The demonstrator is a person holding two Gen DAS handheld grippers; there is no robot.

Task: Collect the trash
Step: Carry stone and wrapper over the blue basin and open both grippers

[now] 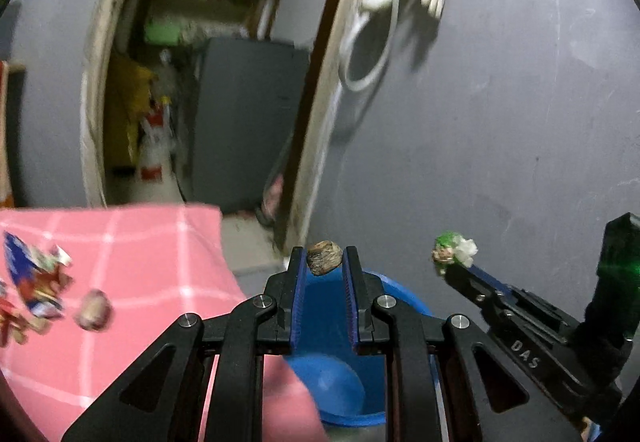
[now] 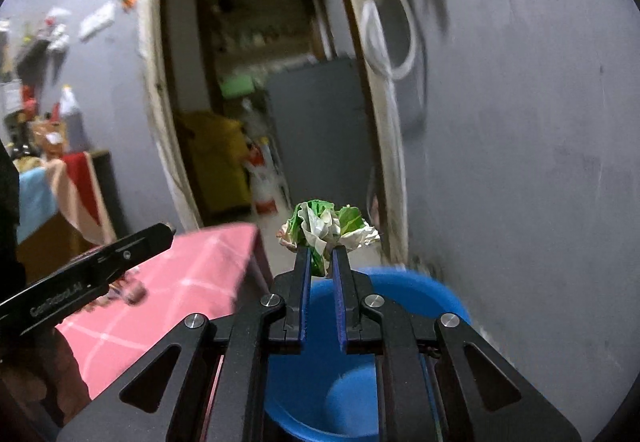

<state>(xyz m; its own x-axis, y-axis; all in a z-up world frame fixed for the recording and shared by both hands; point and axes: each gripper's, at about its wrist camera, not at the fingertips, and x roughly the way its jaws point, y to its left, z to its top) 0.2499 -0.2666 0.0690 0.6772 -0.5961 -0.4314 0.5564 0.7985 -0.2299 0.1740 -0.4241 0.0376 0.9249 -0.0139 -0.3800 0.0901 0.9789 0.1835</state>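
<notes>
Left gripper [image 1: 324, 262] fingers clamp a small stiff brown lump [image 1: 324, 262]; right gripper [image 2: 322, 254] fingers pinch light, crushable crumpled wrapper [image 2: 326, 228] above blue bin [image 2: 420, 290], lower frame

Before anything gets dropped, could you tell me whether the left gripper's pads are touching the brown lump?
Touching. In the left wrist view, the left gripper has both pads pressed against the brown lump, held above the blue bucket.

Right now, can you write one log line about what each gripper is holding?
left gripper: shut on brown lump | right gripper: shut on crumpled wrapper | blue bucket: below both | more trash on pink cloth
</notes>
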